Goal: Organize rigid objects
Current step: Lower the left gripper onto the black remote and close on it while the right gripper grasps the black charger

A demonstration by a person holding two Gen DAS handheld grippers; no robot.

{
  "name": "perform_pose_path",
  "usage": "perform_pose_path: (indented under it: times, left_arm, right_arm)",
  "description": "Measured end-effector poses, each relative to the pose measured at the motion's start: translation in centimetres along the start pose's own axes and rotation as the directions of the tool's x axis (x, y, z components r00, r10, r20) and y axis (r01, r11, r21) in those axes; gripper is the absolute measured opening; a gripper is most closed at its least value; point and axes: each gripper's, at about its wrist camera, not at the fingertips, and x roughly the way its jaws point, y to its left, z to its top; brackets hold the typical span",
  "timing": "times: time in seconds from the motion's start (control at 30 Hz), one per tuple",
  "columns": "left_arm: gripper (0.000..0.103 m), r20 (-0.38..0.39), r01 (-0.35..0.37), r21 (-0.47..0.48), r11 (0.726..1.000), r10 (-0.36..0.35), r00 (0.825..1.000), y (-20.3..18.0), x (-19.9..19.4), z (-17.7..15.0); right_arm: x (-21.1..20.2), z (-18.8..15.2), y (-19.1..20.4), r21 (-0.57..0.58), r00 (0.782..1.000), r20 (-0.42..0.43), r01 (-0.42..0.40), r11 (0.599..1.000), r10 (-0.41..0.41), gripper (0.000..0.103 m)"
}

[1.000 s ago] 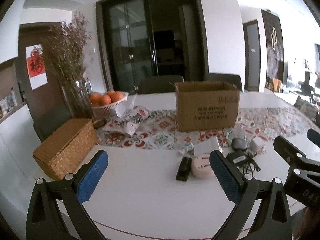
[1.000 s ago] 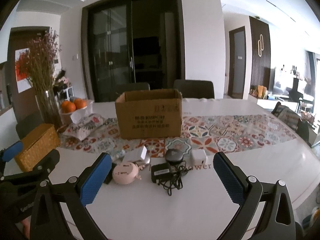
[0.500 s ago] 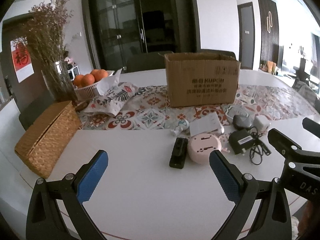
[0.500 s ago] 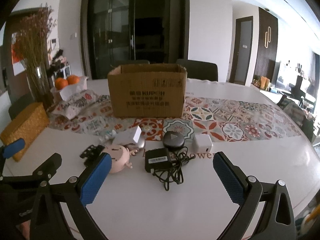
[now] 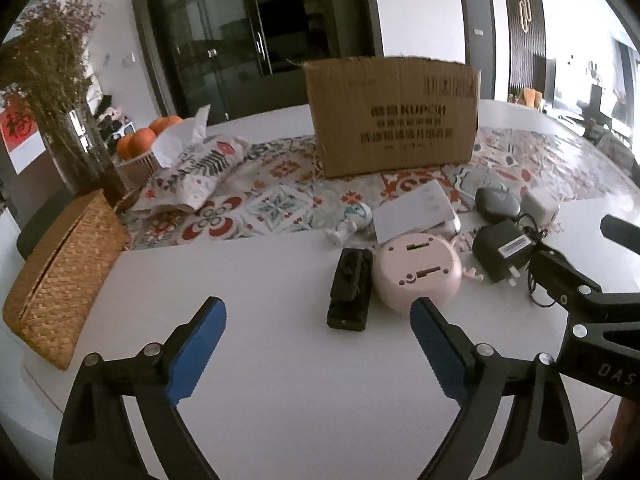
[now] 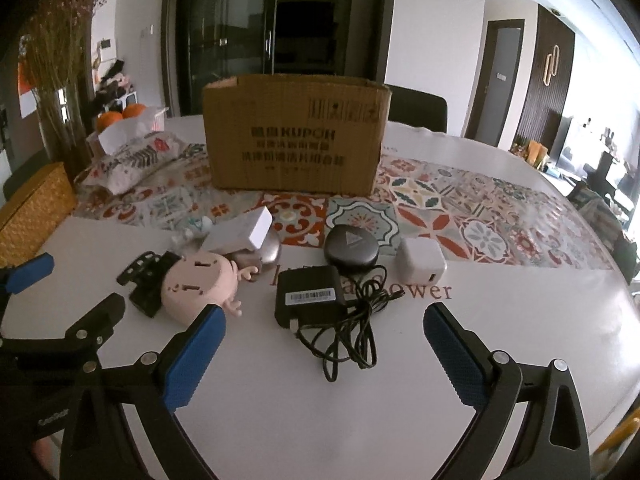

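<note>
the left tongs [image 5: 318, 322] hang spread wide above the white tabletop [image 5: 280, 380], gripping nothing. just ahead of them, between the blue pads, lies a black rectangular clip-like gadget [image 5: 349, 289], touching a round pink plastic device [image 5: 416, 270] by the right pad. beyond these rest a white card box [image 5: 414, 210] and a small white figurine [image 5: 348, 222].

the right tongs [image 6: 324, 338] are also spread, holding nothing. straight ahead between their pads lies a black power adapter with a tangled black cable [image 6: 310, 294]. just past it sit a dark oval case [image 6: 351, 245] and, further right, a white cube charger [image 6: 422, 260]. further ahead an open brown cardboard box [image 6: 296, 138] stands on a patterned table runner [image 6: 460, 204]. far to the left sit a woven wicker box [image 5: 64, 268] and a bowl of oranges [image 5: 140, 142]
</note>
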Motion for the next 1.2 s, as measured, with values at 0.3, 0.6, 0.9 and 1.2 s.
perform_pose_path:
  times: [0.3, 0.6, 0.9, 1.2]
  left_arm:
    - [0.081, -0.029, 0.003, 0.034, 0.999, -0.002, 1.0, -0.5, 2.7, -0.1]
    - [0.068, -0.057, 0.017, 0.052, 0.999, -0.014, 0.998, -0.7, 4.4, 0.0]
    - [0.058, -0.086, 0.044, 0.052, 0.998, -0.04, 0.995, -0.7, 5.6, 0.3]
    - [0.049, -0.118, 0.076, 0.043, 0.996, -0.07, 0.99, -0.9, 6.8, 0.6]
  right_arm:
    - [2.1, 0.0, 0.4, -0.052, 0.999, -0.007, 0.038, 0.998, -0.038, 0.095]
    - [4.0, 0.3, 0.6, -0.095, 0.998, -0.026, 0.059, 0.994, -0.062, 0.082]
    - [5.3, 0.7, 1.1, -0.131, 0.998, -0.043, 0.046, 0.99, -0.052, 0.071]
    - [7.1, 0.8, 1.1, -0.118, 0.996, -0.094, -0.009, 0.993, -0.002, 0.067]
